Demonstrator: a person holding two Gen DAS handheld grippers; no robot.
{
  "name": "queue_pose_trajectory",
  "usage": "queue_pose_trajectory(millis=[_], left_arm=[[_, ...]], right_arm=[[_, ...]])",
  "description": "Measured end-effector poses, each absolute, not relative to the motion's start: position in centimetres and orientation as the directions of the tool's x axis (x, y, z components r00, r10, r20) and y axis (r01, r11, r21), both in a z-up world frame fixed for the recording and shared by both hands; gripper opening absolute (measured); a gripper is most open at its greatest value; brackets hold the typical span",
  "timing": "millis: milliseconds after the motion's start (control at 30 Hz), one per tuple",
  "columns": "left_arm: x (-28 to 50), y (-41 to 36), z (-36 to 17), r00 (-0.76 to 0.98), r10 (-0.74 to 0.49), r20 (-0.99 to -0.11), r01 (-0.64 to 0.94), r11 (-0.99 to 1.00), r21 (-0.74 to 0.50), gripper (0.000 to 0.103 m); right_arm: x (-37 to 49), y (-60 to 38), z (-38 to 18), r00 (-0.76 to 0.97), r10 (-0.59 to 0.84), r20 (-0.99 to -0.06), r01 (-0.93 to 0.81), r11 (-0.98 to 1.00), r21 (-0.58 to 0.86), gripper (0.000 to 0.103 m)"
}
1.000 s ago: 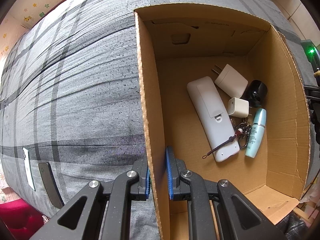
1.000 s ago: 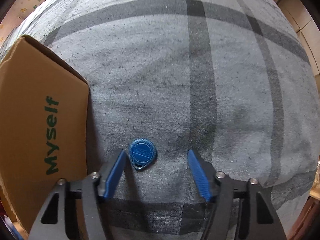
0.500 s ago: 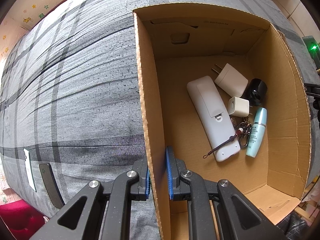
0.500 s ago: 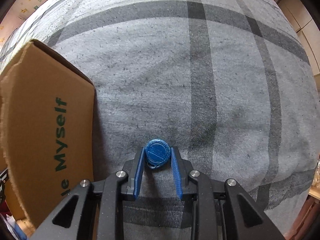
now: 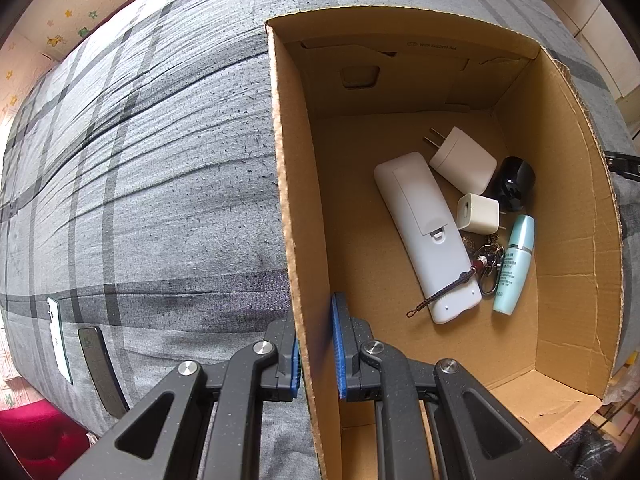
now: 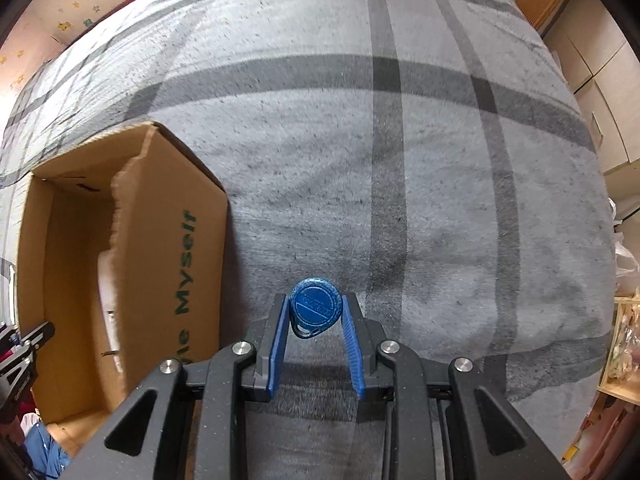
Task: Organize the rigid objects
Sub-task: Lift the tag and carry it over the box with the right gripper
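Note:
My right gripper [image 6: 315,312] is shut on a round blue key fob [image 6: 316,309], held clear above the grey plaid bedcover [image 6: 400,160]. The open cardboard box [image 6: 172,208] stands to its left. In the left wrist view my left gripper [image 5: 316,344] is shut on the box's left wall [image 5: 296,200], one pad outside and one inside. On the box floor lie a white remote [image 5: 424,232] with a cord, two white chargers [image 5: 464,160], a black round object [image 5: 514,184], a key ring [image 5: 486,264] and a teal tube [image 5: 514,264].
Two phones, one white [image 5: 59,340] and one dark [image 5: 100,368], lie on the bedcover near its front left edge. A red seat [image 5: 36,436] sits below that edge. Wooden furniture and shelving [image 6: 620,340] stand to the right of the bed.
The right gripper's jaws closed on the blue fob and lifted it off the bedcover; the box now shows lower and further into view. The left gripper stayed clamped on the box wall.

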State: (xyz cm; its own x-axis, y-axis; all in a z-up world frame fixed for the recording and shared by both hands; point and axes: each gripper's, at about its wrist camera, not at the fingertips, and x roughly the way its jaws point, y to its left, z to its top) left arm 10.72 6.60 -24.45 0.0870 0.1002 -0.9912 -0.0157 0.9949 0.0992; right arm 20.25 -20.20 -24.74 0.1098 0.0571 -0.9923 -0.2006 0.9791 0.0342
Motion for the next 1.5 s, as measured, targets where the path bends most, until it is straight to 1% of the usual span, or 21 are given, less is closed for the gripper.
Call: queue_pose_trajectory(millis=[267,733,1133,1500], left_arm=[[10.7,6.5,-24.2,0.093,0.102,-0.99,-0.015,0.995,0.101,0.013],[10.5,6.5,-23.9,0.106,0.105,-0.989,-0.017,0.994,0.104,0.013],[10.1,6.5,-23.6,0.117,0.1,-0.988,-0.018,0.995,0.099,0.013],[10.2,6.9,-23.8,0.117,0.088,-0.989,-0.031,0.996,0.085,0.013]], right_arm=[[18.5,-19.0,-21.1,0.161,0.076,-0.984,-0.236,0.971,0.037,0.027],[17.1,-15.2,-17.6,0.201,0.14,-0.97,-0.331,0.941,0.067,0.027],[16.1,-11.2,-16.7,0.188,0.193,-0.963,-0.413,0.905,0.101,0.027],[15.4,-7.3,-17.4,0.143,0.219,-0.965,-0.487,0.865,0.124,0.027]])
